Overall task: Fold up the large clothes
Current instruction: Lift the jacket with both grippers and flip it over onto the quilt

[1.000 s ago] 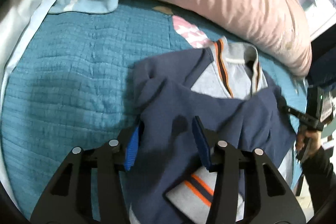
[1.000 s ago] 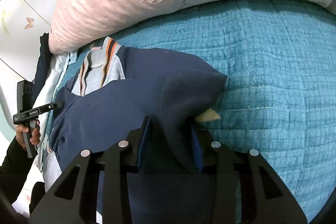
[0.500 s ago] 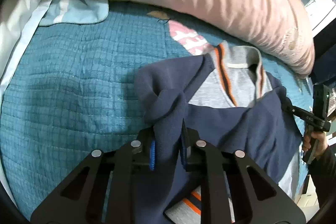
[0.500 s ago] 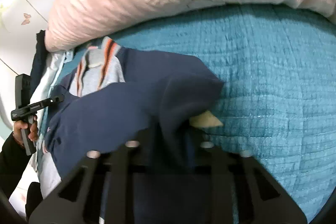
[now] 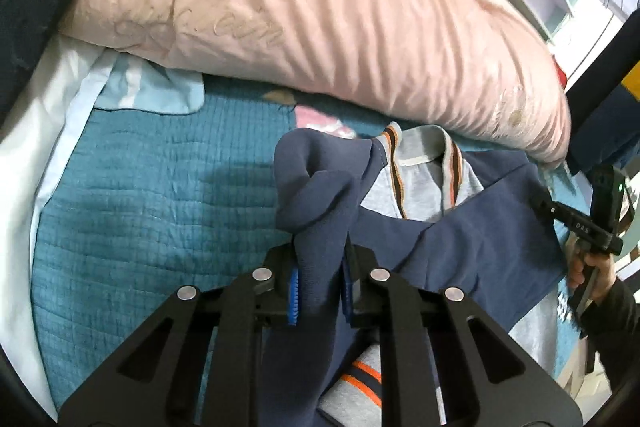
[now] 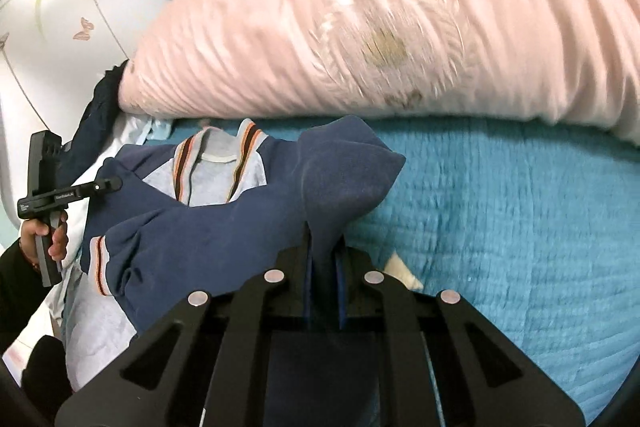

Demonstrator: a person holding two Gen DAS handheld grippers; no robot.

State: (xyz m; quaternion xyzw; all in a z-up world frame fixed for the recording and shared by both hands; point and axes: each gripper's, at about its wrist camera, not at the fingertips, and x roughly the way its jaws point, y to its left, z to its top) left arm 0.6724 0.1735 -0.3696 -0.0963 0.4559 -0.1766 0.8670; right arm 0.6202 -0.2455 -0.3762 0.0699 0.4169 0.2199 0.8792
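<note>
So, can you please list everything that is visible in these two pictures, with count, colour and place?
jacket: one, navy with grey panels and orange-striped collar, lying on the quilt, bunched fabric pinched at two places.
quilt: one, teal, covering the bed.
pillow: one, pink, embroidered, behind the jacket.
light blue cloth: one, at the quilt's far left edge.
white sheet: one, along the bed's left side.
left gripper: one, black with blue pads, shut on the jacket.
right gripper: one, black, shut on the jacket.
hand: one, holding the left gripper's handle.
</note>
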